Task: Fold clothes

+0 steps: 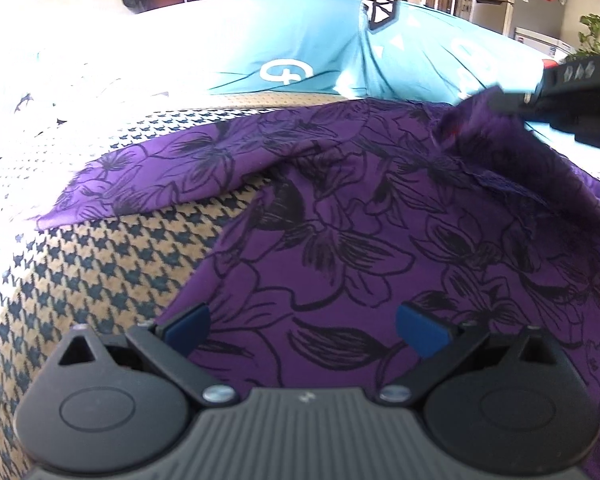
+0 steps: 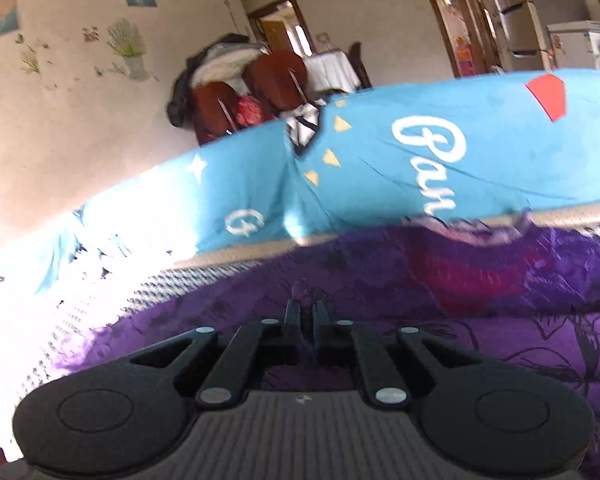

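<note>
Through my left wrist view, my left gripper (image 1: 303, 326) hangs with its blue pads wide apart over the purple floral garment (image 1: 340, 216), which lies on the houndstooth cover (image 1: 100, 256). My right gripper (image 1: 500, 100) pinches its far corner. Through my right wrist view, my right gripper (image 2: 307, 310) is clamped tight on purple cloth.

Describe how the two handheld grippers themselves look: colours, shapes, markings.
The left gripper has a ribbed grey body, two round black discs with circular insets, black linkage arms on silver screws and blue pads. The right gripper is built the same, with narrow black fingers. No cables or sleeves show.
</note>
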### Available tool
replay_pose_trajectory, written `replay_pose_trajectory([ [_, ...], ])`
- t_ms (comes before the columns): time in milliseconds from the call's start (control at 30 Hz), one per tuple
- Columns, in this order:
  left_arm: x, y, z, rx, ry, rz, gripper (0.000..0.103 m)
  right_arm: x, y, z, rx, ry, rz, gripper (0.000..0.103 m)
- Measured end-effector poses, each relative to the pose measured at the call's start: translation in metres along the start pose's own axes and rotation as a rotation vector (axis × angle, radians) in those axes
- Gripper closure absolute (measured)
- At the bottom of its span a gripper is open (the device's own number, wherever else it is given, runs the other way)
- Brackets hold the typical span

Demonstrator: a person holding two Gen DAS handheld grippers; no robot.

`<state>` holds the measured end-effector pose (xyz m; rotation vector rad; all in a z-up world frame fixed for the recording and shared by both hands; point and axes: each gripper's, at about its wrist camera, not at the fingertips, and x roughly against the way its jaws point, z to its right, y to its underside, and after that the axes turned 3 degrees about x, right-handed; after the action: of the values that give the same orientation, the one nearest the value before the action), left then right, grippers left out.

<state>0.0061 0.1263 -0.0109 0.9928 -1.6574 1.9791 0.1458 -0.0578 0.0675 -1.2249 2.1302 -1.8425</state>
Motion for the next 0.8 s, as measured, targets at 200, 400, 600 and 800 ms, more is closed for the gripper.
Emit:
replay_pose_trajectory([
  [200,-0.003,0.0,-0.001,0.003,-0.005,-0.014,0.0,-0.019,0.012,-0.023,0.075,-0.065,-0.072,0.092],
  [400,-0.003,-0.003,0.0,0.007,0.002,-0.011,0.0,-0.025,0.022,-0.006,-0.013,-0.068,-0.164,0.079],
  [600,-0.003,-0.003,0.002,-0.002,-0.001,-0.008,0.0,0.007,0.008,0.021,-0.054,0.014,-0.125,0.077],
  [800,-0.004,-0.002,0.004,-0.012,-0.002,-0.005,0.0,0.052,-0.001,0.07,-0.102,0.183,-0.104,0.077],
])
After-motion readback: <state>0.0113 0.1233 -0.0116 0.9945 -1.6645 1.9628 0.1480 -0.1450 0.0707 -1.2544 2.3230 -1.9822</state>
